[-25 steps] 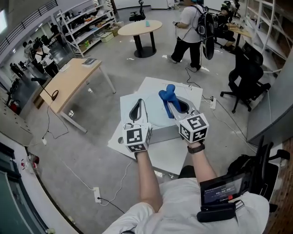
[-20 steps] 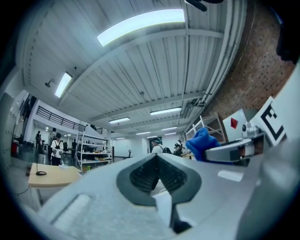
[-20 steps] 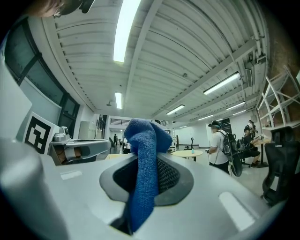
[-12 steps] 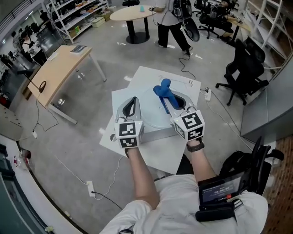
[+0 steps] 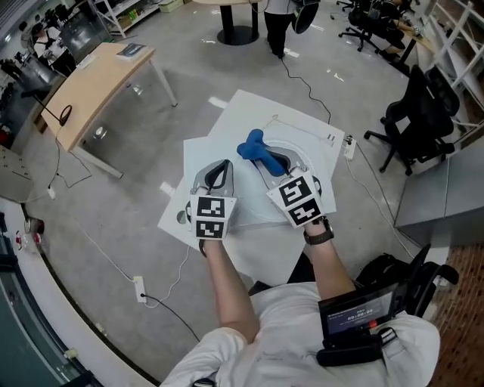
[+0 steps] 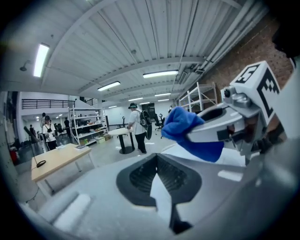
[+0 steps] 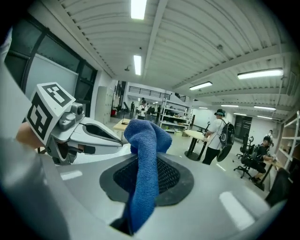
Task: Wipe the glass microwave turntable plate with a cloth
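The glass turntable plate (image 5: 249, 199) lies flat on a white table (image 5: 249, 113), faint and see-through, partly hidden under both grippers. My right gripper (image 5: 261, 157) is shut on a blue cloth (image 5: 253, 147), which bunches up past its tips over the plate's far side. In the right gripper view the blue cloth (image 7: 145, 154) hangs out from between the black pads. My left gripper (image 5: 224, 164) is beside it over the plate's left edge, jaws together and holding nothing. From the left gripper view the right gripper (image 6: 220, 126) and the blue cloth (image 6: 187, 129) show to the right.
A wooden desk (image 5: 91, 83) stands to the left and a black office chair (image 5: 423, 113) to the right. Cables and a power strip (image 5: 138, 287) lie on the floor. A person (image 5: 276, 15) stands by a round table at the far end.
Both grippers have shifted a little left over the plate, the right one still holding the cloth. The person in the background has walked farther away.
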Motion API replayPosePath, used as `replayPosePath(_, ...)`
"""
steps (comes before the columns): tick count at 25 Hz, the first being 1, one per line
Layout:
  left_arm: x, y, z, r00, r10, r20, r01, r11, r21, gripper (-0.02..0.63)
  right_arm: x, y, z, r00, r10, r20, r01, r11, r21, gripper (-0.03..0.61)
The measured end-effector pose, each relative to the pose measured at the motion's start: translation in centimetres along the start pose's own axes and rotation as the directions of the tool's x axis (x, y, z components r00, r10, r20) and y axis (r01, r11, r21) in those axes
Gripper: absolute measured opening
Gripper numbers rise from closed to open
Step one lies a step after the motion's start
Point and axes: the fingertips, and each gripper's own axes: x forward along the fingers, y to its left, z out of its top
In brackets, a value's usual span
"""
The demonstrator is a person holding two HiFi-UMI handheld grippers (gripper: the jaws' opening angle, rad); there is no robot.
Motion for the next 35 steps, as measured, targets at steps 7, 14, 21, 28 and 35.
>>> replayPosePath(7, 0.7, 0.0, -3.2, 0.989, -0.072, -0.131, 0.075, 0.997, 0.022, 0.003, 4.8, 1.5, -2.8, 0.982, 0.101, -0.159, -0.096, 0.995, 0.036, 0.06)
replayPosePath(14, 1.4, -2.4, -5.2, 0.946, -0.194, -0.259, 0.213, 0.976, 0.047, 0.003, 7.2, 3.3, -4.4, 0.928, 0.224, -0.298, -0.268, 0.957, -0.115, 0.064)
replayPosePath(21, 2.1, -2.6, -8.1, 0.877, -0.147, -0.458, 0.229, 0.965, 0.129, 0.003, 8.3, 5.0, -6.3, 0.864, 0.308, -0.398, -0.415, 0.883, -0.218, 0.066)
replayPosePath(28, 2.2, -1.6, -7.9, 0.898, -0.119, -0.423, 0.182, 0.977, 0.113, 0.002, 9.7, 1.3, -6.5, 0.916, 0.164, -0.366, -0.305, 0.878, -0.369, 0.064)
replayPosePath(35, 2.3, -1.7, -8.1, 0.91, -0.078, -0.407, 0.148, 0.979, 0.142, 0.002, 6.3, -6.2, -9.3, 0.909, -0.005, -0.416, -0.186, 0.89, -0.417, 0.064)
